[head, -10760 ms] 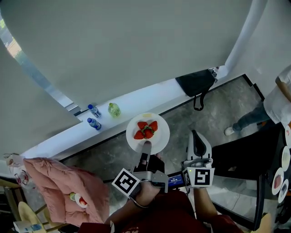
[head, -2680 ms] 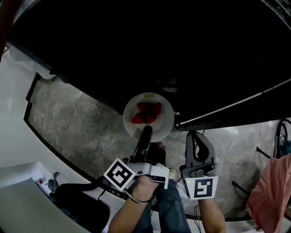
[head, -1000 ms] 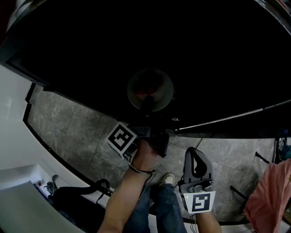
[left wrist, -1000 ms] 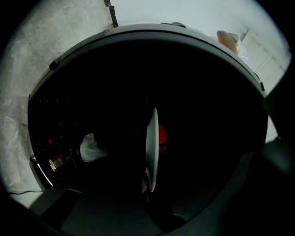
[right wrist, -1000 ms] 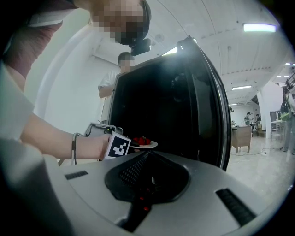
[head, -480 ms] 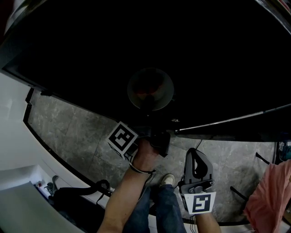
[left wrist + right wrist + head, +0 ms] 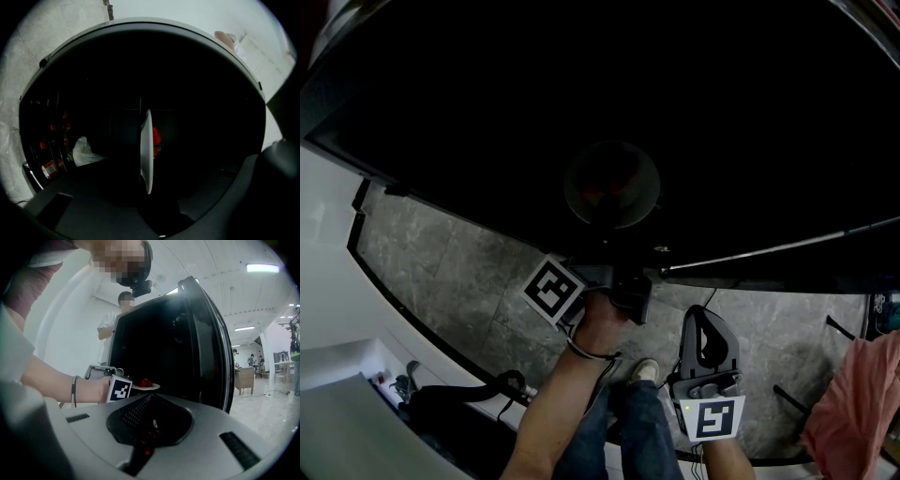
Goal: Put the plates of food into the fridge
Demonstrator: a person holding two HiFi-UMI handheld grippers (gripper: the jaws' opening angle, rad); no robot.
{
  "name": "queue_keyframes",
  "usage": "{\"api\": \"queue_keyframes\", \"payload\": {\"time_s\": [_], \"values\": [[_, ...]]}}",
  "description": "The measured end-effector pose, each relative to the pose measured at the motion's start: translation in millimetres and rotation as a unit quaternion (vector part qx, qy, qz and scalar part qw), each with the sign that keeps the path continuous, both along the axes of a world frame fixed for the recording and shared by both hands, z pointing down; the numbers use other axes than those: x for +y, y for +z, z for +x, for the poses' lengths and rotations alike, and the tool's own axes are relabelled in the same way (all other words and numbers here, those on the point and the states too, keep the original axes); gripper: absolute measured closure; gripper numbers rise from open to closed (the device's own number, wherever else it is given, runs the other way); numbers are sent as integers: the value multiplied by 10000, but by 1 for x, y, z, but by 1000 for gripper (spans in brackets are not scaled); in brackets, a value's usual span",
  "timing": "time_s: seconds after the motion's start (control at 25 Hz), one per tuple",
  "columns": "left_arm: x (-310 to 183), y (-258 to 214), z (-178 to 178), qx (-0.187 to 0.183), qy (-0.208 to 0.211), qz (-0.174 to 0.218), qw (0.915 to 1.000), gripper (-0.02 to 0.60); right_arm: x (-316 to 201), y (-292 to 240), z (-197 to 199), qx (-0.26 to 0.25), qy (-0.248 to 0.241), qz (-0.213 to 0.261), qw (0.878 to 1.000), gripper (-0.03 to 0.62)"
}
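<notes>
Head view: the fridge [image 7: 581, 75] is pretty much a black hole from up here. You can only just make out the plate [image 7: 611, 183] as a dim disc inside it, with the left hand-held gripper [image 7: 606, 225] reaching in to its near edge. The right hand-held gripper [image 7: 701, 317] hangs back over the grey stone floor [image 7: 441, 262]. A pink cloth [image 7: 853, 394] is cut off at the right edge.

Left gripper view: much better look at the plate, edge-on because the camera is rolled, with strawberries [image 7: 156, 139] on it. The jaws have just been opening. The plate rim sits between them but they no longer look clamped on it. Whether the plate rests on a shelf is lost in the dark. This view also shows a white bag [image 7: 84, 152] and some red-labelled containers [image 7: 48, 168] off to the left, too small to identify.

Right gripper view: its own jaws are closed together with nothing in them. From the side you see the plate sitting level just inside the fridge, the open door [image 7: 208, 343], and a person [image 7: 107, 324] standing behind.
</notes>
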State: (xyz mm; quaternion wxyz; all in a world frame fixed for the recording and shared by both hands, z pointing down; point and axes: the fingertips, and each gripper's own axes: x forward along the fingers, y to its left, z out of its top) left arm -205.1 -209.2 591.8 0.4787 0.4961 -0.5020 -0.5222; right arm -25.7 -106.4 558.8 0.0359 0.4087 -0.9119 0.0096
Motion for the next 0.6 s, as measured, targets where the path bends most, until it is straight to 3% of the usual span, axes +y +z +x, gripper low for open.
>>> {"api": "queue_keyframes", "payload": {"time_s": [0.2, 0.6], "values": [[4, -1, 1, -56, 28, 108, 9999, 414, -1, 0, 0, -25, 9, -5, 10000, 583], [37, -8, 2, -413, 122, 234, 9988, 368, -1, -4, -7, -11, -28, 74, 10000, 583]]}}
